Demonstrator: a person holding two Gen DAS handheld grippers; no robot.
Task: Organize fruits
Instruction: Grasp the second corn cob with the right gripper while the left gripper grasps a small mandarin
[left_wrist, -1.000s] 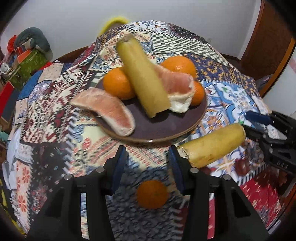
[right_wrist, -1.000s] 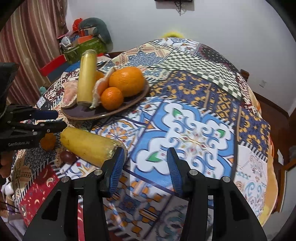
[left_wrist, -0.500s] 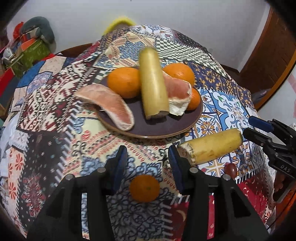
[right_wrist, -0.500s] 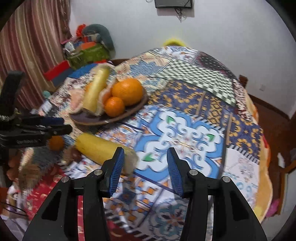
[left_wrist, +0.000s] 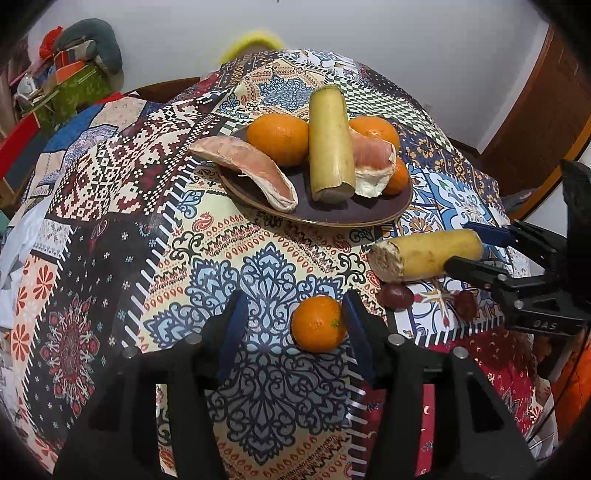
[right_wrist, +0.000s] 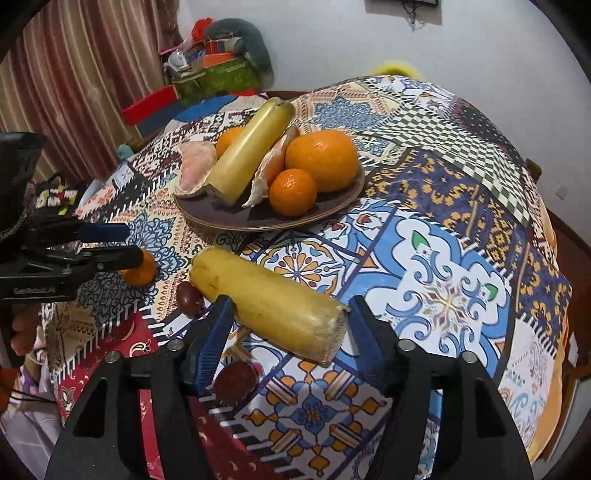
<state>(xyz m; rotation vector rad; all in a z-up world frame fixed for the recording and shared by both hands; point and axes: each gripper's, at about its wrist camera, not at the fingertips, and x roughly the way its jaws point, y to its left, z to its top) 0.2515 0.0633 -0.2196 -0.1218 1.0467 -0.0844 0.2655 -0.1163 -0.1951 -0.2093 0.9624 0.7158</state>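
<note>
Black claws (left_wrist: 291, 325) (right_wrist: 291, 332), tilted downward, opening around mandarin (left_wrist: 318, 324) and cane (right_wrist: 269, 302).

Left gripper (left_wrist: 291, 317) hangs over a patterned tablecloth (left_wrist: 110, 229), jaws opening w/ a small orange (left_wrist: 318, 324) between them, right pad just beside it. Behind, a dark plate (left_wrist: 332, 214) holds oranges, two pink citrus wedges & a yellow stalk. At right, the right gripper (left_wrist: 469, 245) straddles another yellow stalk (left_wrist: 424, 258); two dark red fruits lie near.
</note>
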